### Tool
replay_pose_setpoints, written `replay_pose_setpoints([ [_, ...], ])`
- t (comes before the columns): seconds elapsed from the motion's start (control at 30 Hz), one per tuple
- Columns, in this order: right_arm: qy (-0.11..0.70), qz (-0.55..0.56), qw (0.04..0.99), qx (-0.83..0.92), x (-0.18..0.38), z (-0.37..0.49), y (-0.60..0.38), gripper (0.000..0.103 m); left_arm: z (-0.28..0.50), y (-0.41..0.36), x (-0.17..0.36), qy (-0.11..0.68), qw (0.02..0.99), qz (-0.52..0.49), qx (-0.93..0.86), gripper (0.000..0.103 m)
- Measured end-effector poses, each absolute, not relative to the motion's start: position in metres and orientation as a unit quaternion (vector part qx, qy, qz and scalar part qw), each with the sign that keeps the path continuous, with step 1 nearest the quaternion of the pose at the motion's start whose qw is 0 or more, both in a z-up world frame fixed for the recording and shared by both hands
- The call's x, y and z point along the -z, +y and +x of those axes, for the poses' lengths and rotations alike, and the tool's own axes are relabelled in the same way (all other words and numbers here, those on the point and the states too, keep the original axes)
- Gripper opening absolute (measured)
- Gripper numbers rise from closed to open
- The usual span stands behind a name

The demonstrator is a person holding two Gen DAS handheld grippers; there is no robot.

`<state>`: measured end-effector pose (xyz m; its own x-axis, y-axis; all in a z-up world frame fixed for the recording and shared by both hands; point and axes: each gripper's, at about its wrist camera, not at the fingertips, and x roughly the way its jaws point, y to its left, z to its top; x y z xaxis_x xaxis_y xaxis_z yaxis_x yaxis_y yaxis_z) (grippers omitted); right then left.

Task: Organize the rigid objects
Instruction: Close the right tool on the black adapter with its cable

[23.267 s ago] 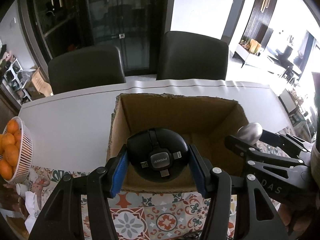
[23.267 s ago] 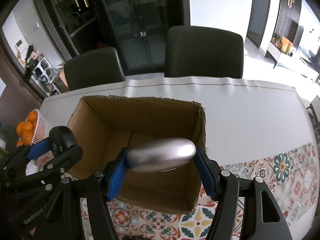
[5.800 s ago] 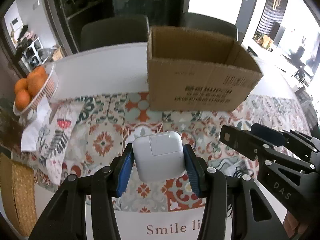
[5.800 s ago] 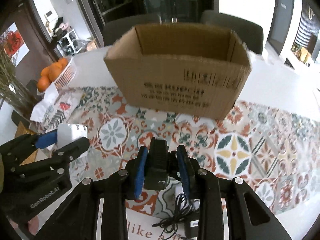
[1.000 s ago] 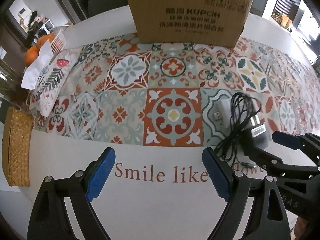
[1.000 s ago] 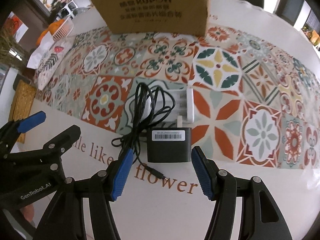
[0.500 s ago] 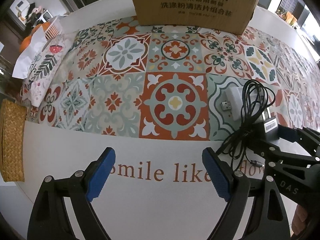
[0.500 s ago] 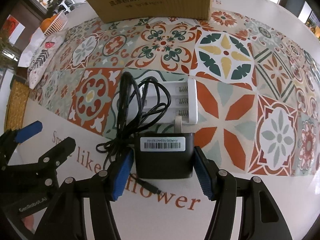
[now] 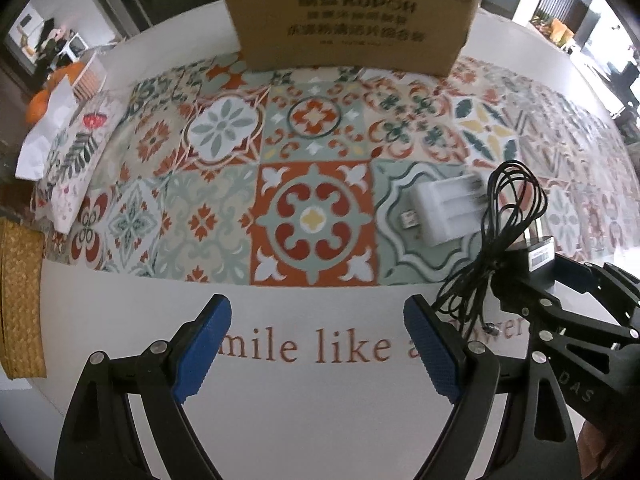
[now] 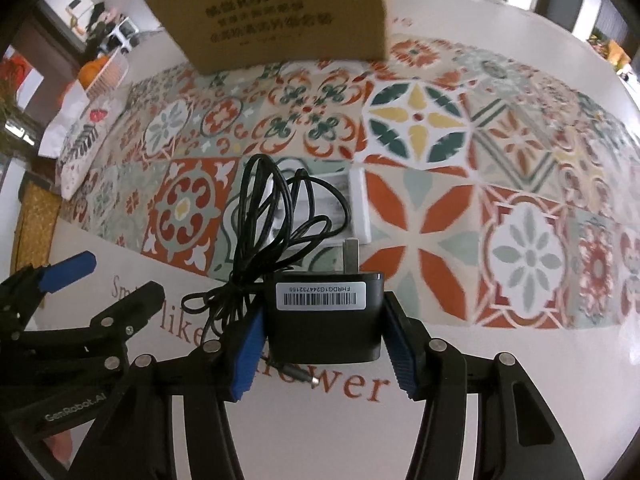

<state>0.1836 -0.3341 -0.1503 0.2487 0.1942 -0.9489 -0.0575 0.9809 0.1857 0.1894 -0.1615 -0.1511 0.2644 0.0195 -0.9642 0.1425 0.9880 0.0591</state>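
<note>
Right wrist: black adapter [image 10: 325, 322] between closing jaws.

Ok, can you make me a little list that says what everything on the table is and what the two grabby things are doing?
Left gripper: open, nothing between its blue fingers, over the white tablecloth edge.
Right gripper: closing around the black power adapter with barcode label.
Black cord: tangled loops, lying partly across the white battery charger.
Brown cardboard box: at the far side, on the patterned tile-print cloth.
Oranges: far left, in a white basket.
</note>
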Motion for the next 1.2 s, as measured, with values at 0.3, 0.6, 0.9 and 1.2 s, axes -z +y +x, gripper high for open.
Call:
replay_pose_setpoints([
  [0.3, 0.557, 0.06, 0.828, 0.002, 0.114, 0.173, -0.373, 0.055, 0.2, -0.195, 0.133, 0.588, 0.803, 0.061, 0.076, 0.089],
  [0.6, 0.5, 0.089, 0.857, 0.081, 0.103, 0.173, -0.419, 0.055, 0.215, -0.234, 0.146, 0.596, 0.795, 0.048, 0.107, 0.087],
  [0.9, 0.491, 0.099, 0.86, 0.095, 0.124, 0.179, -0.439, 0.056, 0.24, -0.263, 0.174, 0.623, 0.774, 0.033, 0.109, 0.078],
  [1.2, 0.5, 0.1, 0.854, 0.1, 0.14, 0.193, -0.447, 0.056, 0.261, -0.278, 0.19, 0.628, 0.772, 0.038, 0.088, 0.072],
])
